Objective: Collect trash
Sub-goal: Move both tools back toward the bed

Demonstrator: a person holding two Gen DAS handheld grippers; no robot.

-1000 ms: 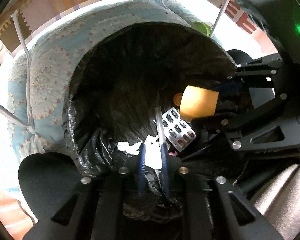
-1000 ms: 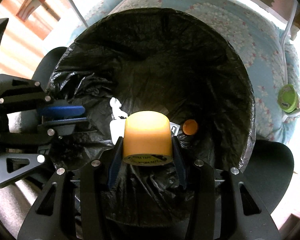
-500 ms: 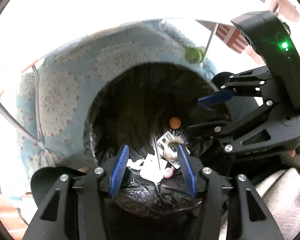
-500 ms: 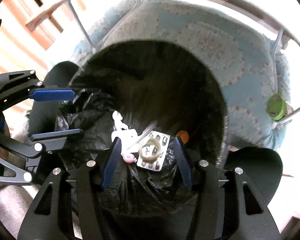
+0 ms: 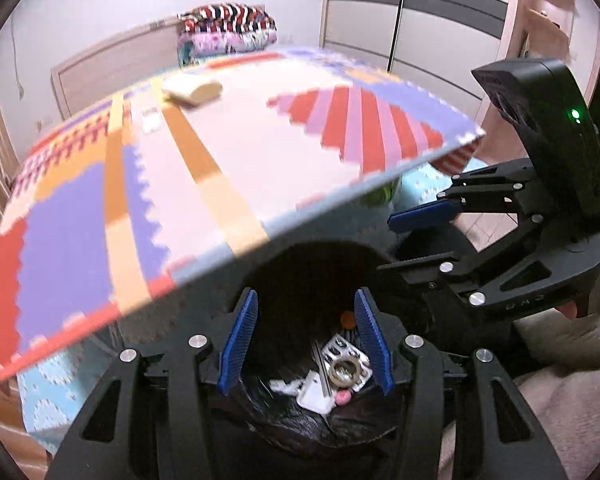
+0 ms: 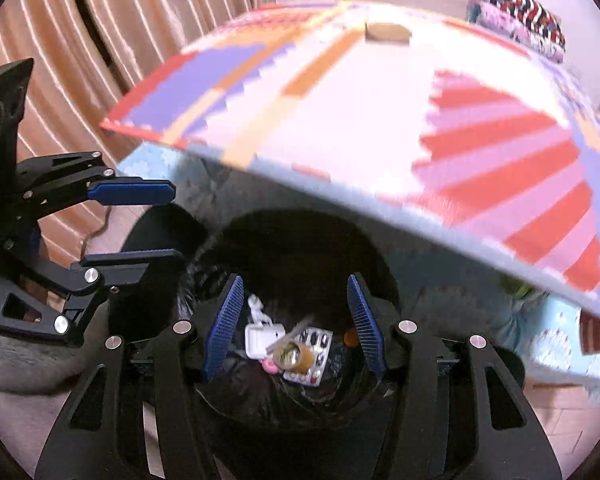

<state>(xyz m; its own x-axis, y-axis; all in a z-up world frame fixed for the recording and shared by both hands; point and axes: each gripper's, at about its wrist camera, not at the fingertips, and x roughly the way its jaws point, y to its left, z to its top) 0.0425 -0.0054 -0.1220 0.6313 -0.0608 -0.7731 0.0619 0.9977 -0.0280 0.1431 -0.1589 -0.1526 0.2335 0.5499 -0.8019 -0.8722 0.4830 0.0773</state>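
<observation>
I am looking across a table topped with a bright foam puzzle mat (image 5: 228, 148) in red, purple and orange. A pale block (image 5: 192, 90) is lying on it. Folded patterned bedding (image 5: 228, 30) is sitting beyond, and brown curtains (image 6: 60, 60) are hanging alongside.
</observation>
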